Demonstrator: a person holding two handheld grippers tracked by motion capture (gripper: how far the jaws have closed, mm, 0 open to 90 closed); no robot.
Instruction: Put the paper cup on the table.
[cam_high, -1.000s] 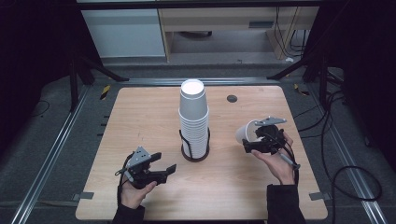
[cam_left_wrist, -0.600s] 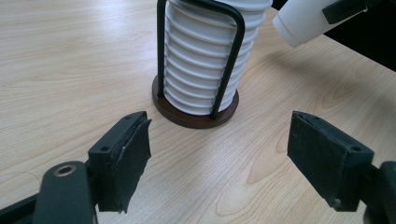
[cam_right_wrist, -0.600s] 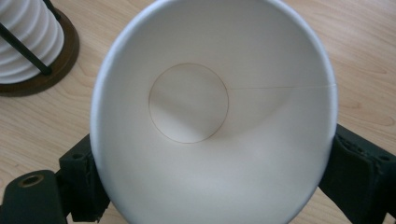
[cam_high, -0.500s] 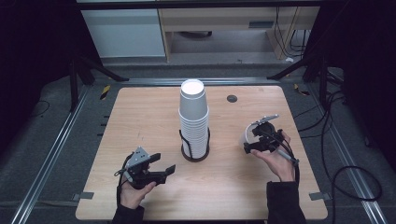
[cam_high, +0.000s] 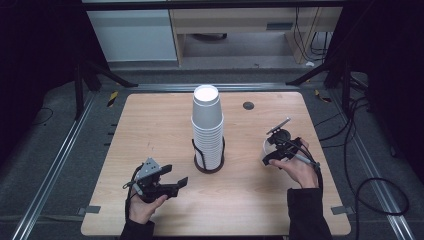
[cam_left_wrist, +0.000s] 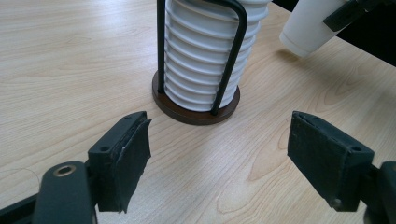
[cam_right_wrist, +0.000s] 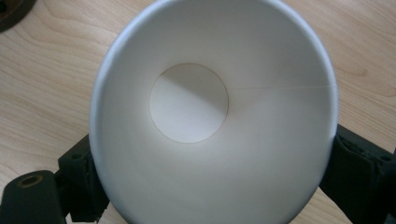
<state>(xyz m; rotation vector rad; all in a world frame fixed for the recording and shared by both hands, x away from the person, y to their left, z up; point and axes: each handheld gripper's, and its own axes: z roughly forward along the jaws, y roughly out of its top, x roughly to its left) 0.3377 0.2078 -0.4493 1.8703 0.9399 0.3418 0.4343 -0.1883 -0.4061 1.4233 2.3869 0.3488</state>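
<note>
Meanwhile, at the near left of the table (cam_high: 150, 120), the left gripper (cam_high: 172, 181) rests where it was a second ago, its jaws spread wide with nothing between them. In the left gripper view those jaws frame the stack (cam_left_wrist: 205, 51) of white cups in its wire holder (cam_left_wrist: 196, 102), which stands at the table's middle and has not shifted.

To the right, the change is small but telling. The right gripper (cam_high: 276, 152) holds a single cup (cam_high: 268, 148), and over the last second hand and cup have slid a little nearer and lower, so the cup now hangs close above the wood, tilted. The right gripper view looks straight into the cup's (cam_right_wrist: 212, 116) mouth, with a black jaw pressing on the wall at either side; the grip is firm, though the jaws have eased very slightly.

My reading is that the cup, taken off the stack, is about to be set down on the right side. Tipped like that, it needs righting first or it may roll.
</note>
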